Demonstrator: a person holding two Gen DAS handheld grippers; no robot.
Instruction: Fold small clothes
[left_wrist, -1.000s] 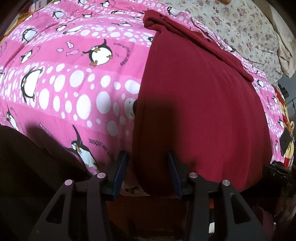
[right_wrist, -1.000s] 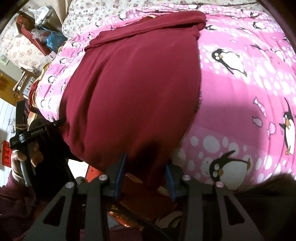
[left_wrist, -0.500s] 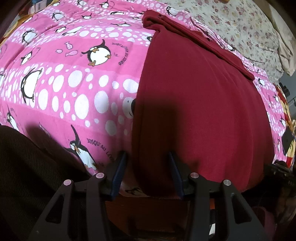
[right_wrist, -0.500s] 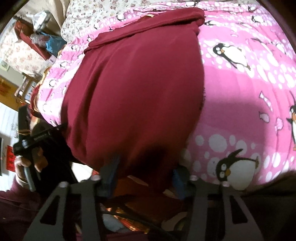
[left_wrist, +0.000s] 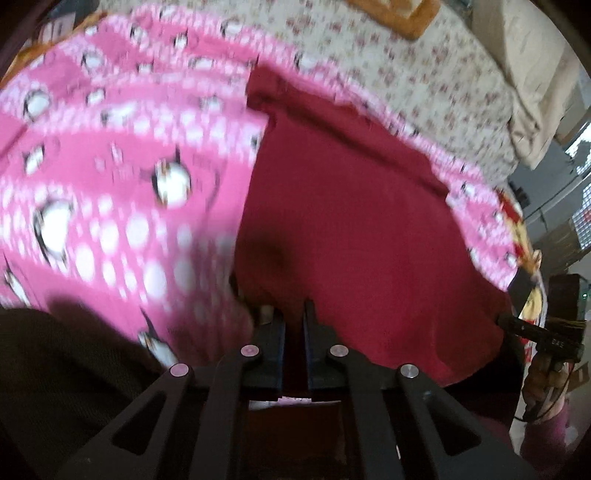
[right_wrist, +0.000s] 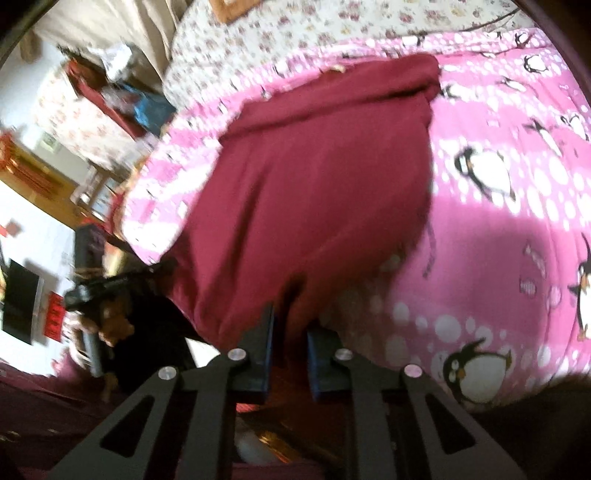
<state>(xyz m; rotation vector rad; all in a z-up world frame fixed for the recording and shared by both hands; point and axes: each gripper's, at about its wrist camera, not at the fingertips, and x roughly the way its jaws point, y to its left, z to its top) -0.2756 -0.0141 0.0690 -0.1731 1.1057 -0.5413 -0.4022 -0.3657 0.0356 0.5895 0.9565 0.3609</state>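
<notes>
A: What is seen first, taking the largest thing?

B: A pink penguin-printed quilt (left_wrist: 122, 192) is spread across the bed and fills most of both views. A floral sheet (left_wrist: 424, 81) is seen past its far edge, with a beige pillow (left_wrist: 532, 92) lying at the sheet's far right corner in the left wrist view.

A: And where is the garment found?

B: A dark red garment (left_wrist: 351, 229) is laid flat on the quilt. Its far end is folded into a thick band (right_wrist: 354, 88) near the quilt's far edge. Its near hem is drawn up off the near side of the bed, where it is gripped at two corners.

A: How is the left gripper (left_wrist: 294, 325) set?

B: Its jaws are brought fully together, and a pinch of the red hem is clamped between the blue pads (left_wrist: 281, 336) at the garment's left near corner.

A: And the right gripper (right_wrist: 290, 332)?

B: Its jaws are closing, with only a narrow gap left. A bunched fold of the same red cloth is caught between them at the right near corner, and the pads appear to be pressed onto it, though the view is blurred.

A: Is anything smaller made out?

B: In the right wrist view the left tool (right_wrist: 110, 284) is seen held in a hand (right_wrist: 110, 325) at the left, beside cluttered furniture.
</notes>
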